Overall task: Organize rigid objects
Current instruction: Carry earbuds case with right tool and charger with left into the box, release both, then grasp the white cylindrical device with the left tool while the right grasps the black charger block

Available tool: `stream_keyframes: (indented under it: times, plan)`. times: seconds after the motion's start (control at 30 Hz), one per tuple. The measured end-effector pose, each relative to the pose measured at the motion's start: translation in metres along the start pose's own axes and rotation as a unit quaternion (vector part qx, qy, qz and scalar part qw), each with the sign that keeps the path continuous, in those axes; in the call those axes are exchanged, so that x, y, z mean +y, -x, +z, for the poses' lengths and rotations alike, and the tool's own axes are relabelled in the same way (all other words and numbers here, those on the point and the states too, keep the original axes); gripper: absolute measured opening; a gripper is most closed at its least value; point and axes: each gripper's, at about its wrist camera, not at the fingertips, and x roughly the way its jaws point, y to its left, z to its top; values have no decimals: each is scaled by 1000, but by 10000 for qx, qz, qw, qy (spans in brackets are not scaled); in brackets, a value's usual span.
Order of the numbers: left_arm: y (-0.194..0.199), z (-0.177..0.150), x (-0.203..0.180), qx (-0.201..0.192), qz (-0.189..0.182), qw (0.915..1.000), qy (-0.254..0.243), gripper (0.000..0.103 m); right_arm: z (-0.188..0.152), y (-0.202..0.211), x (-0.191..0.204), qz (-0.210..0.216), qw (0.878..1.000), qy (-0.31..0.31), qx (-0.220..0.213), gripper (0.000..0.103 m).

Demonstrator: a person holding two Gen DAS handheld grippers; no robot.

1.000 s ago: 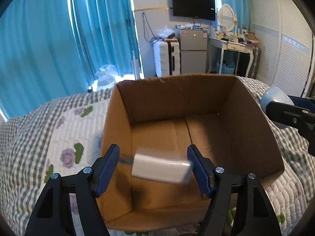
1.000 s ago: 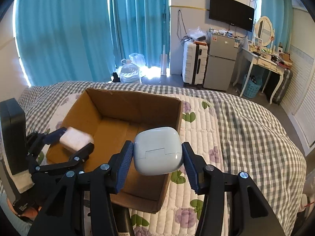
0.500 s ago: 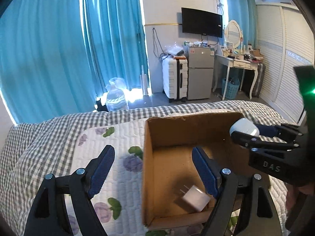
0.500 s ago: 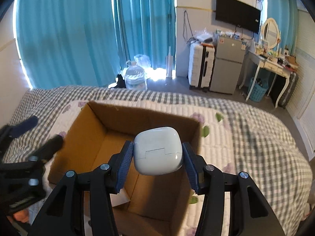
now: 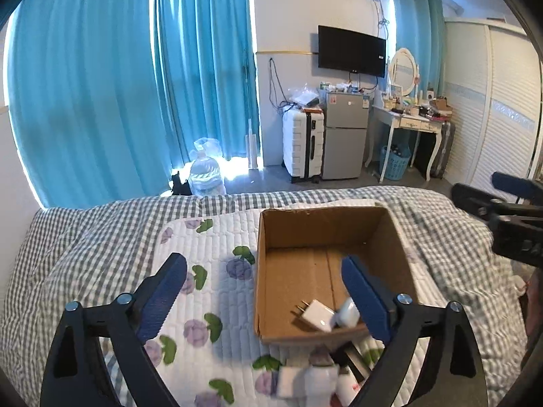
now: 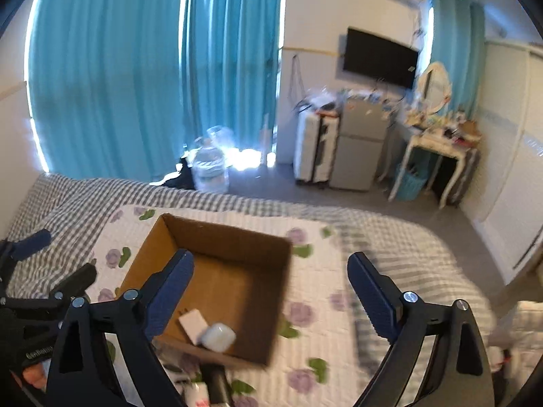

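Both grippers are hovering above the bed [image 5: 101, 237] with nothing in them. The left gripper [image 5: 264, 295] is holding its blue fingers [image 5: 163, 295] spread wide, one over the flowered quilt [image 5: 210, 237], the other over the box [image 5: 325, 217]. The right gripper [image 6: 271, 291] is likewise standing wide apart, its left finger [image 6: 169, 291] hanging over the box's near corner and its right one over the quilt beside it.

The box is sitting open on the quilt, and both task things are lying inside it, at the near wall. The charger [image 5: 317, 315] is resting with its two prongs pointing left, and the case [image 5: 348, 313] is lying right against it, on its right side in the left view. The right view is showing the same pair touching, case [image 6: 218, 335] nearer the camera than the charger [image 6: 193, 322].

Just outside the box's near wall, a few more small items [image 5: 315, 376] are lying on the quilt, too blurred to name.
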Motion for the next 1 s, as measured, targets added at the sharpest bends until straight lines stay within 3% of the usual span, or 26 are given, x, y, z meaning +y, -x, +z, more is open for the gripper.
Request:
stream_keyframes:
  times: [0.23,0.43,0.87,1.0]
  plan:
    - [52,-18,8,-48,85,10000,6,102,-21,86,2,-318,9992,197,-118,103]
    - [52,-61,13,204,150,9996,130,102,-69,102,12,-54,9998,207,22,103]
    - [-39,-157,-3,1133,190,9912,662,102,-175,-8,33,128,9957,170,905,103]
    - [-64,-181,-25,1381,109,9895,402,102,-203,-35,22,146,9927,2,1196,103]
